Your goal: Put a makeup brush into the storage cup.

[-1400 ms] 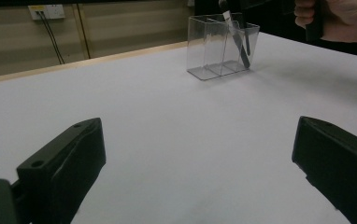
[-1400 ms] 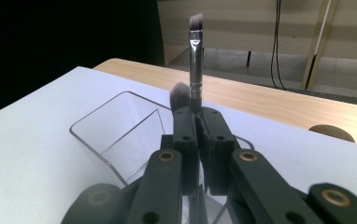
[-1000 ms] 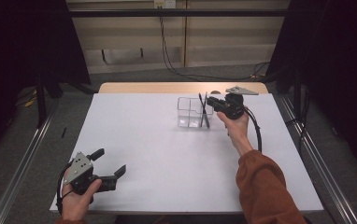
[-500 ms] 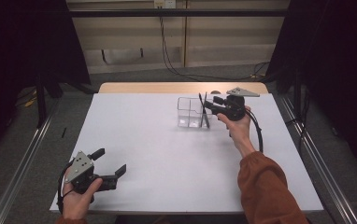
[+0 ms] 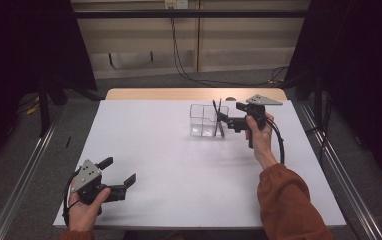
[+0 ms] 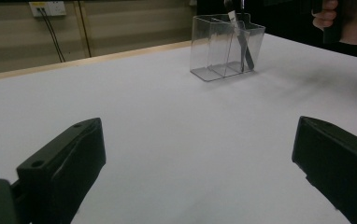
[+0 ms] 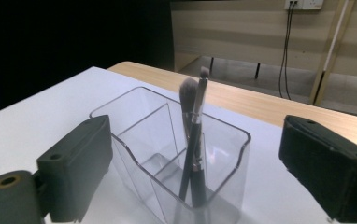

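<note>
Right gripper [image 5: 225, 120]: I have it at the far right of the white table [image 5: 179, 165], level with the top of the clear organiser [image 5: 208, 120] and pointing at it; its jaws have just been opening and now stand wide, nothing pressed between them.
Brushes [image 7: 191, 140]: two dark-handled makeup brushes stand in the organiser's end compartment, the one nearest my right gripper, bristles up, leaning close together and free of the pads.
Organiser: upright on the far half of the table, with clear dividers inside; from the left gripper view [image 6: 225, 46] it sits well ahead.
Left gripper [image 5: 119, 175]: I hold it low at the near left corner of the table, jaws spread wide with only bare tabletop between them.
</note>
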